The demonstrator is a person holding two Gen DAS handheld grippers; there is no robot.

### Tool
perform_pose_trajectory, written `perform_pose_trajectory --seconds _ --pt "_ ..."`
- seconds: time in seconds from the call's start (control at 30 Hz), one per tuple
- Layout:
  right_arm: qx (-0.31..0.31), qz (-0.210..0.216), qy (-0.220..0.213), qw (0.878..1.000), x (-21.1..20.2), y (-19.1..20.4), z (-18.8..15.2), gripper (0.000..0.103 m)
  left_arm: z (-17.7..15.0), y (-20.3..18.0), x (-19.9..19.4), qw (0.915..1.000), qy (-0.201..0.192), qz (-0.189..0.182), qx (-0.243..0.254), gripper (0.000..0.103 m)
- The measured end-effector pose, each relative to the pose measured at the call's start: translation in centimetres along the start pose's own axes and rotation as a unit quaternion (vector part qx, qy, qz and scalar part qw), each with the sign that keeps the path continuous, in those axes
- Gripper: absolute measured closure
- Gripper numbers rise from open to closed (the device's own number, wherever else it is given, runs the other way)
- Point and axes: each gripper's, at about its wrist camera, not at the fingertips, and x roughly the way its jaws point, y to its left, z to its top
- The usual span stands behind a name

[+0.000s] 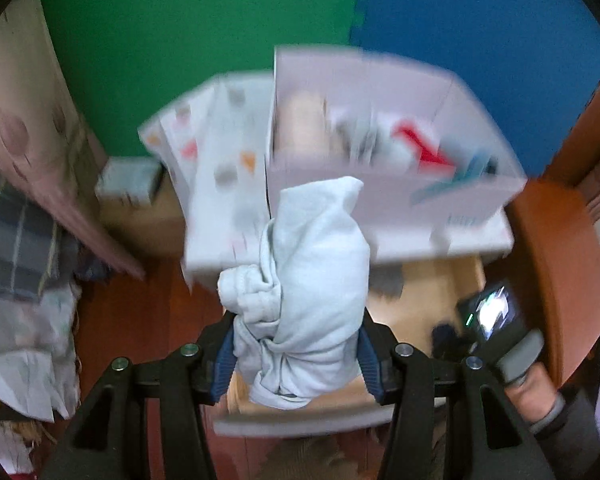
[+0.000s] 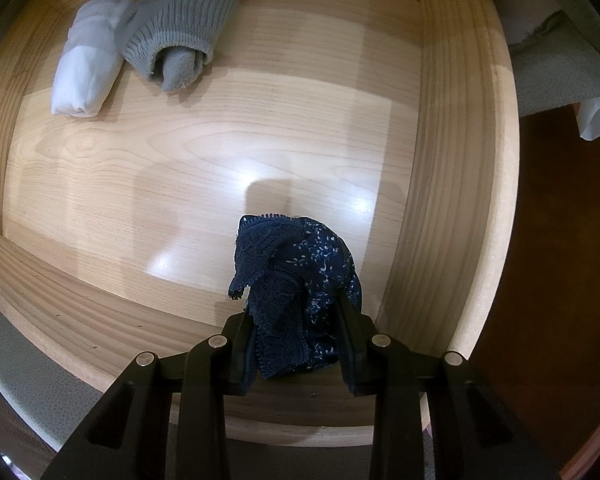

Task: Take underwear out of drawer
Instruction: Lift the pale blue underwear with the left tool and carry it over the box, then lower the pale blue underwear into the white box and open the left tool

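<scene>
L gripper (image 1: 298, 354) is closed on a pale grey rolled underwear (image 1: 304, 292); the bundle is pinched betw. both blue pads (image 1: 225, 364) and hangs above the drawer (image 1: 428, 300), in front of a white storage box (image 1: 380, 200); this view is blurred. R gripper (image 2: 300, 344) points down into the wooden drawer (image 2: 204, 148); its jaws are closing w. a navy lace underwear (image 2: 296, 280) between them, crumpled, near the drawer's right wall; fabric already touches both fingers. Two more rolled pieces lie at the far left corner of the drawer: a white roll (image 2: 86, 64) and a grey ribbed roll (image 2: 180, 28), touching each other, well apart from the navy one.
</scene>
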Motion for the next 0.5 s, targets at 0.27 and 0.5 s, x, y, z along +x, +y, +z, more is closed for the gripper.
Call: perform_pose_trajectory --seconds 0.27,0.5 --pt "0.000 0.000 0.000 1.000 -0.1 0.1 0.1 0.074 7.2 -1.0 -2.3 0.9955 -0.091 0.024 -0.012 0.051" --pt "-0.002 0.005 -0.004 1.000 -0.2 -0.4 0.0 0.074 12.0 -2.5 2.7 0.9969 -0.064 0.045 0.006 0.051"
